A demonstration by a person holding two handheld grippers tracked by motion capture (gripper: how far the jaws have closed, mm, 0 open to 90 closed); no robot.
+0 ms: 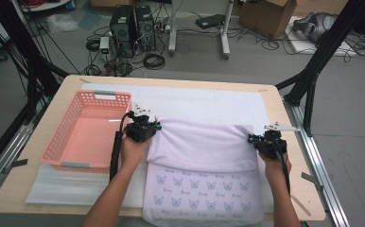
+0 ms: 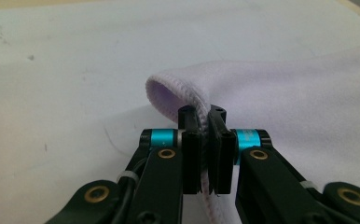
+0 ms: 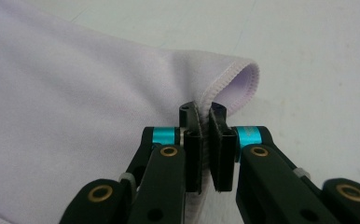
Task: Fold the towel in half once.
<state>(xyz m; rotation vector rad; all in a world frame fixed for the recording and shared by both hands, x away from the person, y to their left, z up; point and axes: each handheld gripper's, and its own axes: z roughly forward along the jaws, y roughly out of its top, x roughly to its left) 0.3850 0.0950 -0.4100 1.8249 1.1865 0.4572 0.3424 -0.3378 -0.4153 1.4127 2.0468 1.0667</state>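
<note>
Towel (image 1: pixel 202 146) lies folded on the table (image 1: pixel 39 189), long axis left-right, fold facing away. Left gripper (image 1: pixel 143 126) pinches its left corner. Right gripper (image 1: pixel 265 140) pinches the right.

Wooden table (image 1: pixel 284 123) bearing a white sheet (image 1: pixel 209 101); a pink basket (image 1: pixel 88 130) and lilac towel (image 1: pixel 202 144) lie on it.

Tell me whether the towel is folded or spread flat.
Partly folded. The towel has its plain far part doubled over the printed near part, and each claw, left and right, pinches a corner.
</note>
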